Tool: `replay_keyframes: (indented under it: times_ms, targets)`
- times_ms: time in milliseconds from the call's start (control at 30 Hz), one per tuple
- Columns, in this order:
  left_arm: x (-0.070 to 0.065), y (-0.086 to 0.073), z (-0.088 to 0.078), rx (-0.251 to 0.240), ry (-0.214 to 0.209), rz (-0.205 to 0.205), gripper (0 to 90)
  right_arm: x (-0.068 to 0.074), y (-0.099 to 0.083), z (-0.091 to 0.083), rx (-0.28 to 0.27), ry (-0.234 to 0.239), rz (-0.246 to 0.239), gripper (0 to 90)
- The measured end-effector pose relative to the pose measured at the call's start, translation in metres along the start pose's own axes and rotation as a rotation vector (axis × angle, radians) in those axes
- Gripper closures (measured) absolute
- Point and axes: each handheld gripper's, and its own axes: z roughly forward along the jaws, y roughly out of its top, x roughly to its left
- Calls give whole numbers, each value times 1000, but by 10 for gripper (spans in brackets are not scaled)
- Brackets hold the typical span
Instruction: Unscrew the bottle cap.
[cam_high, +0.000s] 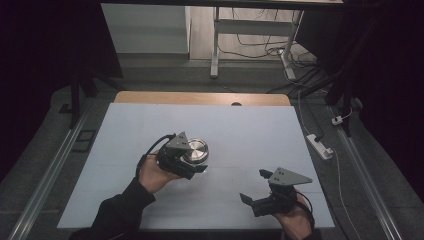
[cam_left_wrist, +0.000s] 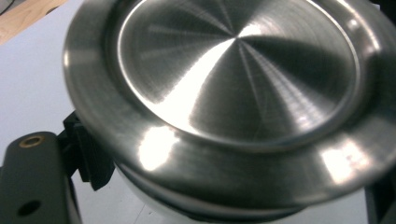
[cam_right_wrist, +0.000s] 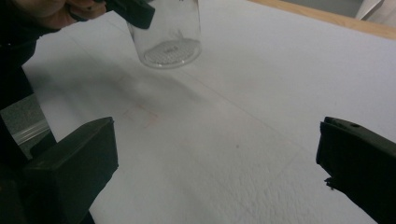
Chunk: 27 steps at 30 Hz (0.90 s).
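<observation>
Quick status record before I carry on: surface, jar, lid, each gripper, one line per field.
surface: white table sheet, wooden edge at the far side
jar: clear glass jar, standing on the sheet, held near its top
lid: round brushed-metal lid on the jar
left gripper: left gripper shut on the jar just below the lid
right gripper: right gripper open, nothing between its jaws, apart from the jar at the near right of the sheet

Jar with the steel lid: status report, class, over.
Left gripper shut on jar, steel lid on. Right gripper open, empty, apart. White table bare around it.
</observation>
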Motion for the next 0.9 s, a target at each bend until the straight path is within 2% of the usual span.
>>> replay_keyframes:
  times_ms: [200, 400, 533, 767, 900]
  targets:
    - [-2, 0, 1, 4, -3, 9, 149, 3, 17, 8, -3, 12, -22, 0]
    - [-3, 0, 2, 8, -8, 14, 149, 4, 31, 18, -27, 61, -27, 0]
    - [-4, 1, 2, 9, -8, 15, 150, 6, 44, 25, -41, 67, -50, 0]
    - [-4, 0, 3, 15, -11, 19, 150, 5, 65, 39, -44, 114, -25, 0]
    - [-5, 0, 4, 10, -13, 14, 149, 7, 74, 47, -28, 84, -32, 0]
